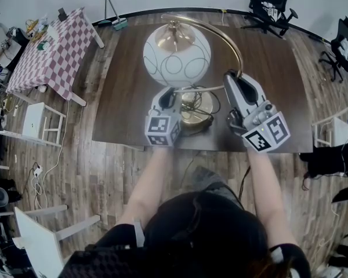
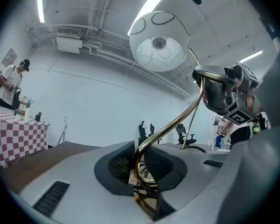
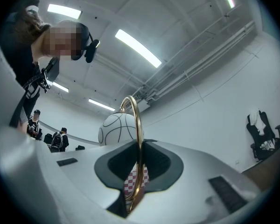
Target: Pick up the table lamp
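The lamp (image 1: 177, 55) appears to stand on the dark table (image 1: 119, 106). Grip stage: your left gripper (image 1: 165, 99) is clamped on its brass arm (image 2: 175, 122) low, near the base (image 1: 200, 112). Your right gripper (image 1: 232, 77) is clamped higher on that arm, right of the shade (image 3: 116, 127). Next, lift both hands evenly. A checked table (image 1: 49, 54) stands left of the lamp, office chairs (image 1: 271, 4) beyond it.

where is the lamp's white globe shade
Head view, top centre: the white globe shade hangs from the brass arm above the dark table, just beyond the left gripper and left of the right gripper.
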A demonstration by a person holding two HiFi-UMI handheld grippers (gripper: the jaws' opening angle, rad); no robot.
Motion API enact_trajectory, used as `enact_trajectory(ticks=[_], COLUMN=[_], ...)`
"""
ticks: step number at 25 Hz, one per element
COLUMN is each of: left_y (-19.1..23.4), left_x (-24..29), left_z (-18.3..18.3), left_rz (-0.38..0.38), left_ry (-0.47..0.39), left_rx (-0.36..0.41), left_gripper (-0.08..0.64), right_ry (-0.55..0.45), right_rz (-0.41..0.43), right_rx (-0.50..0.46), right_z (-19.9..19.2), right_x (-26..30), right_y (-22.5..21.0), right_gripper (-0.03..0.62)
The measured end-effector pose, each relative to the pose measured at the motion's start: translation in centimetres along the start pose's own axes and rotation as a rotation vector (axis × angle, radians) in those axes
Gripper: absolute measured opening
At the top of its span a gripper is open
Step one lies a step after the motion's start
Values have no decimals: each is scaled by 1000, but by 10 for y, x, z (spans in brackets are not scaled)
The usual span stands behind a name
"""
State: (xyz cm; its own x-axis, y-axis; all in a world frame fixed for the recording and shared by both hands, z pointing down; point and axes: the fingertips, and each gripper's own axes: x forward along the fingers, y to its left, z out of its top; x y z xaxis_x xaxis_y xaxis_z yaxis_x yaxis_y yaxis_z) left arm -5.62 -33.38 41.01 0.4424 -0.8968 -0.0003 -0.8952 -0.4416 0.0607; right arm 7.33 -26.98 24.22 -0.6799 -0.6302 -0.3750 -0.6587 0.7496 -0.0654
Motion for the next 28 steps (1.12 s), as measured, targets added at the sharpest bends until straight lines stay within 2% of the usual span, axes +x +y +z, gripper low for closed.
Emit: enact_trajectory(ticks=[28], left_y=[-2], left_x=[0], left_z=[2], left_rz=[4], left_ry=[-6], left_rx=[5], left_gripper=[72], right_ry=[-5], right_rz=[11], right_rx=[-12], right_z=[5], right_x=[1], right_y=[4], right_gripper=[37])
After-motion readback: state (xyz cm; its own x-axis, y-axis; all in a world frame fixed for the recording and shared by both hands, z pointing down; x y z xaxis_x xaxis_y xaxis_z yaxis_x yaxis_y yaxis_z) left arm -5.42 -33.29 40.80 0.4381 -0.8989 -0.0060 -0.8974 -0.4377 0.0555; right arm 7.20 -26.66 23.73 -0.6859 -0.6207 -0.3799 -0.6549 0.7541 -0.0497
